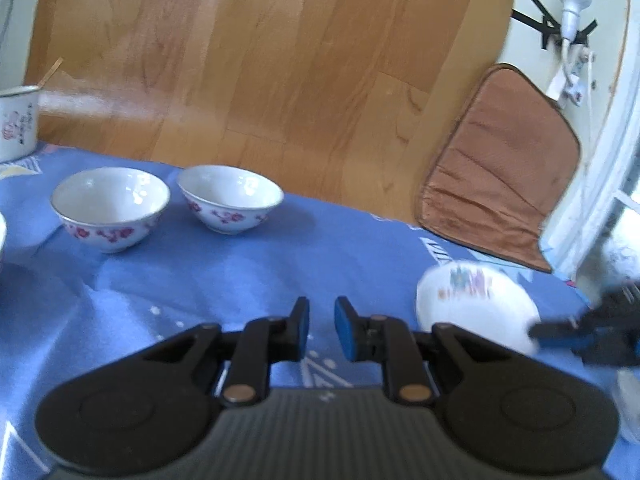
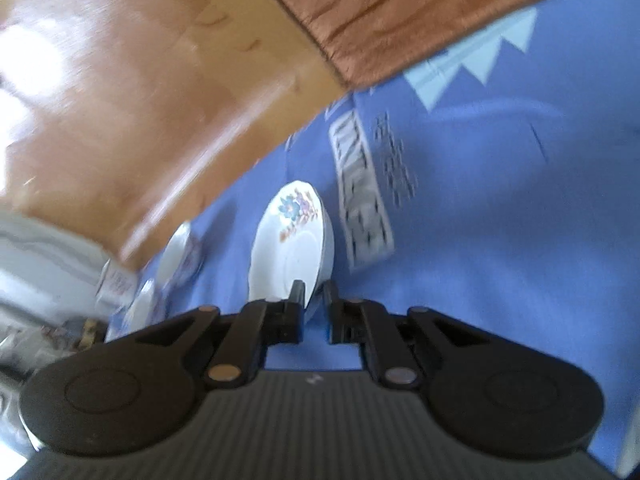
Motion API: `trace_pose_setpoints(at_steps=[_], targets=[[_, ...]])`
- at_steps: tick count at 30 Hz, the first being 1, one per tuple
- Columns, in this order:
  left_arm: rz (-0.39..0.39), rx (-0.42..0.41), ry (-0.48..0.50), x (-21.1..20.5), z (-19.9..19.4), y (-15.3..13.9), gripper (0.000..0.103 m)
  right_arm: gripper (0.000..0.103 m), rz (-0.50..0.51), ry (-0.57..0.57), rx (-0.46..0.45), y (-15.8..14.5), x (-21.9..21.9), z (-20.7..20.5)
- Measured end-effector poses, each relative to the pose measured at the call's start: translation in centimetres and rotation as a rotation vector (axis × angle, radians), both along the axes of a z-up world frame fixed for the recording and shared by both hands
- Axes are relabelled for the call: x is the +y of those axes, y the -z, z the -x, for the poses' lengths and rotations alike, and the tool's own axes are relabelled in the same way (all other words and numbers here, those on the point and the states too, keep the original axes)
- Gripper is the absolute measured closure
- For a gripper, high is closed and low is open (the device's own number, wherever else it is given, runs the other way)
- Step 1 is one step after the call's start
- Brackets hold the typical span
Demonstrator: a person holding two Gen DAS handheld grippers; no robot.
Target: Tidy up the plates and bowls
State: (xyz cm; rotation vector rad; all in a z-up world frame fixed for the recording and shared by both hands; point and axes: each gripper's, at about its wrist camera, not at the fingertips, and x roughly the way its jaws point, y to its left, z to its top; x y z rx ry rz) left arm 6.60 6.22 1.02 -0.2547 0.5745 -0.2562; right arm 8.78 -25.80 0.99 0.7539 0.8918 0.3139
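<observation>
In my right gripper point(image 2: 313, 294) the fingers pinch the near rim of the plate point(image 2: 292, 240), one pad on the flowered face, the other behind it. The plate stands out edge-on, straight ahead along the fingers, over the blue cloth point(image 2: 500, 200). My left gripper point(image 1: 321, 322) is nearly closed with nothing between its pads, a narrow gap showing cloth. From that side the plate point(image 1: 472, 304) hangs off to its right, the right gripper point(image 1: 538, 332) at its far rim, so my right hand has it and the left is free. Further out, well to the left, two bowls point(image 1: 110, 208) point(image 1: 230, 198) sit side by side near the table edge, apart from each other. A mug point(image 1: 18, 122) stands at the far left corner. I judge the plate must travel leftward, toward the bowls' side
</observation>
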Motion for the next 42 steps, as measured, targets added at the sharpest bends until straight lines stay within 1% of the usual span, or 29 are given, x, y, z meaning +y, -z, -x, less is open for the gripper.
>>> trace_pose_setpoints(at_steps=[3,6,8,10,14,16,19,23,26,28,35,41,42], targets=[[0.034,0.026,0.062,-0.3,0.2,-0.1,0.088,0.092,-0.025,-0.043,0.002,0.3,-0.6,4.2],[0.129,0.094,0.154,-0.8,0.4,-0.2,0.088,0.092,-0.039,-0.074,0.006,0.9,-0.9,7.7],[0.155,0.118,0.207,-1.5,0.9,-0.6,0.088,0.091,-0.026,-0.08,-0.002,1.3,-1.2,9.4],[0.136,0.13,0.254,-2.7,1.5,-1.4,0.088,0.091,0.0,-0.085,-0.02,1.3,-1.2,10.3],[0.068,0.163,0.304,-5.1,1.9,-2.4,0.088,0.087,0.044,-0.082,-0.059,1.2,-0.9,10.7],[0.032,0.179,0.306,-6.0,2.0,-2.5,0.088,0.085,0.083,-0.084,-0.086,1.0,-0.8,10.8],[-0.019,0.206,0.297,-7.1,2.0,-2.3,0.088,0.084,0.108,-0.08,-0.109,1.0,-0.7,10.9],[-0.039,0.255,0.302,-8.0,1.9,-1.4,0.088,0.084,0.126,-0.049,-0.132,0.9,-1.5,10.9],[-0.069,0.265,0.302,-8.4,2.0,-1.0,0.088,0.084,0.125,-0.041,-0.136,1.0,-1.8,10.9],[-0.081,0.266,0.3,-8.7,2.2,-0.9,0.086,0.084,0.125,-0.039,-0.14,1.1,-1.8,10.9],[-0.079,0.265,0.278,-8.6,2.4,-1.0,0.088,0.084,0.135,-0.037,-0.147,1.2,-1.4,10.5],[-0.068,0.257,0.266,-8.6,2.9,-1.3,0.09,0.084,0.179,-0.042,-0.16,1.3,-0.9,10.1],[-0.064,0.254,0.262,-8.5,3.0,-1.4,0.091,0.085,0.191,-0.044,-0.166,1.3,-0.9,10.1]])
